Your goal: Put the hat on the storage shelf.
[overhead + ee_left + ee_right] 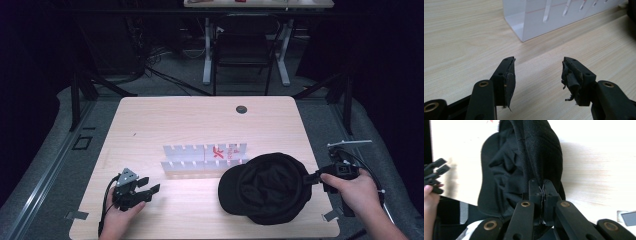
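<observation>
Fingers (535, 187) pinch black cap (267, 186), seemingly empty inside.

Left claw (150, 189) jaws spread, low over table; right claw (311, 177) jaws clamped together.

A pale wooden counter (165, 115) is carrying a white slotted rack (204, 158) near its middle and a black cap (265, 187) lying just right of it.

Rack (205, 159) print: red marks — a logo like "XF", too small to read for sure.
Cap (265, 187): no lettering.
</observation>
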The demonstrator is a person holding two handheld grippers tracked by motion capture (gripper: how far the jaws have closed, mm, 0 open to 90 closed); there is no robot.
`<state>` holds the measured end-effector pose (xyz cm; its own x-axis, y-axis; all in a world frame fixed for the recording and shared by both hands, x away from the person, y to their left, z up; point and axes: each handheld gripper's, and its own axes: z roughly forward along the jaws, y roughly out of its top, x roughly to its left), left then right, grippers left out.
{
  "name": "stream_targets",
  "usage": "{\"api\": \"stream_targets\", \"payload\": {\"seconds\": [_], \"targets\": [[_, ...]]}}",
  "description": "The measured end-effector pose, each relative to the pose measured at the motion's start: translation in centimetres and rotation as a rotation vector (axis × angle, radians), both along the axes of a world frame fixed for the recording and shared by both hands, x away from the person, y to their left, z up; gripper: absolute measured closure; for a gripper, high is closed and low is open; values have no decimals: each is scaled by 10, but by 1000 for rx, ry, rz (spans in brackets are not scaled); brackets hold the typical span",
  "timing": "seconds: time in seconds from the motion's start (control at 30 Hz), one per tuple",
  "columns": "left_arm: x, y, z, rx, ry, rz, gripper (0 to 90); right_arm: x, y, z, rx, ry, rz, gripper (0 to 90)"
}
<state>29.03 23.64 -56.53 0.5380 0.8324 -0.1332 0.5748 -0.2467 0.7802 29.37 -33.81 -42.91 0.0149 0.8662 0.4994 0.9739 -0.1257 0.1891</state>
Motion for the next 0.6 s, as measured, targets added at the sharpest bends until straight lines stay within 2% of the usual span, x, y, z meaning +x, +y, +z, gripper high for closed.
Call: {"api": "stream_targets", "payload": {"seconds": [0.07,0.17,0.2,0.23,0.33,0.5,0.6], "targets": [[0,0,0,-1,-1,0,442,-2,4,7,24,-17,8,880],[0,-1,0,-2,2,-1,442,-3,9,17,28,-26,14,880],[0,-1,0,-2,1,-2,442,-3,13,21,51,-33,13,880],[0,-1,0,-1,1,-1,442,-3,13,24,47,-26,40,880],[0,-1,0,-1,0,-2,442,-3,21,35,74,-35,49,880],[0,0,1,0,4,-3,442,-1,30,47,153,-34,66,880],[0,1,1,-1,2,-3,442,0,36,49,222,-50,61,880]]}}
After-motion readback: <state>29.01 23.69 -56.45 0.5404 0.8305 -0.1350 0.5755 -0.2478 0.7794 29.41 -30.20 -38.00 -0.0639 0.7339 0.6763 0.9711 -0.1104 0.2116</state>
